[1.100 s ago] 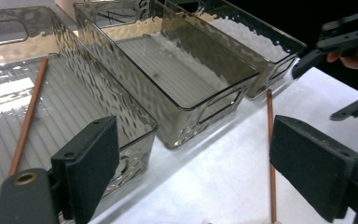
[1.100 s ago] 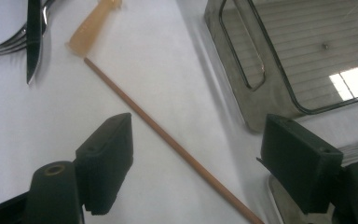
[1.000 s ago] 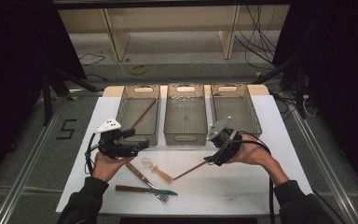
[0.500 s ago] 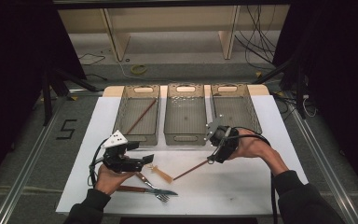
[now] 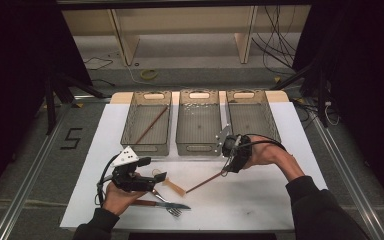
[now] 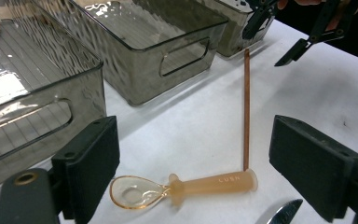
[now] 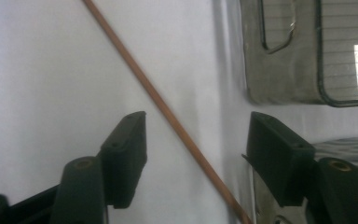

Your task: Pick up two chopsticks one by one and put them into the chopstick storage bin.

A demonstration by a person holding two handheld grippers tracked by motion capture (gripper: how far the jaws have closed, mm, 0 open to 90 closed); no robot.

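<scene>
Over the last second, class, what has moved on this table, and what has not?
The left tool pulled back from the left tray towards the spoon, jaws open. The right tool stayed, open astride the chopstick. Trays, fork and knife unchanged.

white table, 3 bins, spoon, chopstick, fork

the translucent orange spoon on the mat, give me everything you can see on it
The spoon is small, translucent amber-orange and plastic-looking: a clear teardrop bowl, a small collar, then a thick round handle with a flared end and faint raised lettering. It lies flat on the white mat, in front of the clear bins, between the open jaws of the left gripper, which do not touch it. One end of the loose brown chopstick sits at its handle end; contact can't be confirmed.
</scene>
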